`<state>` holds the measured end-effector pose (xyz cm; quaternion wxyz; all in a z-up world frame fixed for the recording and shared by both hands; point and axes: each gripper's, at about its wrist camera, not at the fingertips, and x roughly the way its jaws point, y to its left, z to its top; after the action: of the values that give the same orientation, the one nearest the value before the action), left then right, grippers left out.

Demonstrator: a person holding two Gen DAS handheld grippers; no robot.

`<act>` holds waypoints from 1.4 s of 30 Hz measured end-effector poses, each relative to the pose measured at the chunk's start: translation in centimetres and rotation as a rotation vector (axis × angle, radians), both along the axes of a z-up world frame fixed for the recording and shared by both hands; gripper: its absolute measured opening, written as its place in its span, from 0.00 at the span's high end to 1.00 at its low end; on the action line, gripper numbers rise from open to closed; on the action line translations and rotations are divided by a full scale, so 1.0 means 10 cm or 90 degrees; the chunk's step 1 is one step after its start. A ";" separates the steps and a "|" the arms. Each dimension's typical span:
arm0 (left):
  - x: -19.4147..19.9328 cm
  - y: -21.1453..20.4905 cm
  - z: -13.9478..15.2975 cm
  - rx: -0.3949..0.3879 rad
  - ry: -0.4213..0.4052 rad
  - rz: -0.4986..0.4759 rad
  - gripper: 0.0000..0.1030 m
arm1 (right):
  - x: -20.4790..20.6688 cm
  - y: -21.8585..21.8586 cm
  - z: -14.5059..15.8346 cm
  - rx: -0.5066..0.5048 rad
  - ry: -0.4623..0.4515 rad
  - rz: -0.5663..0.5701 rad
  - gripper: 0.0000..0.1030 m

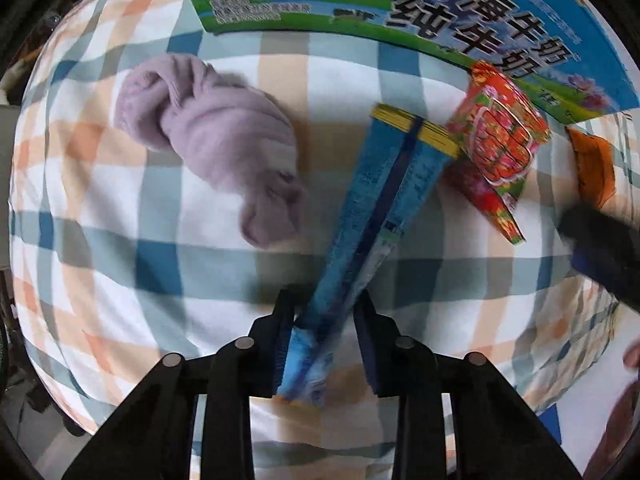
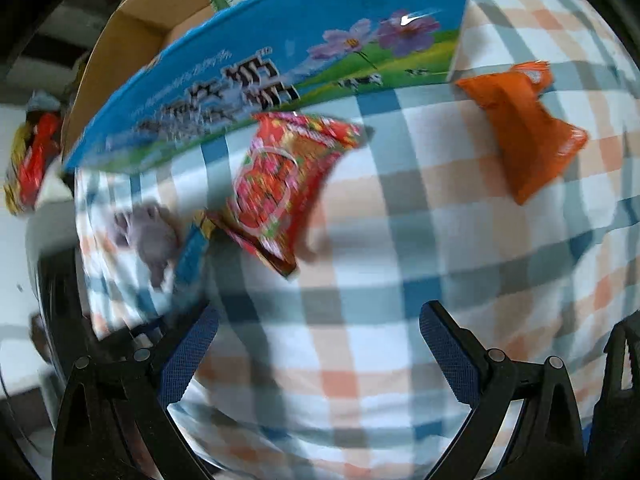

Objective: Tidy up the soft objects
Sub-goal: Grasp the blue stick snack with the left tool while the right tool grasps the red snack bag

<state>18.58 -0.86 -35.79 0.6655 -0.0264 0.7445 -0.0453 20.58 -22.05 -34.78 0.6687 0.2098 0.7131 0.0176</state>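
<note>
My left gripper is shut on the near end of a long blue snack packet with a yellow far edge, held above the checked cloth. A crumpled purple cloth lies to its left; it also shows in the right wrist view. A red flowered packet lies by the blue packet's far end and shows in the right wrist view. An orange packet lies further right. My right gripper is open and empty above the cloth.
A blue and green milk carton box stands at the far edge, open at the top in the right wrist view. The checked cloth covers the surface. More packets lie off the left edge.
</note>
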 end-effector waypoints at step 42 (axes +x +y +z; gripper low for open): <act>-0.08 -0.62 -0.15 -0.035 0.024 -0.037 0.80 | 0.24 -0.05 -0.64 -0.052 0.082 0.060 0.50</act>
<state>17.75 -7.07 -37.32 0.6489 -0.0236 0.7558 -0.0846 22.96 -22.57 -41.16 0.6279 0.1494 0.7638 0.0061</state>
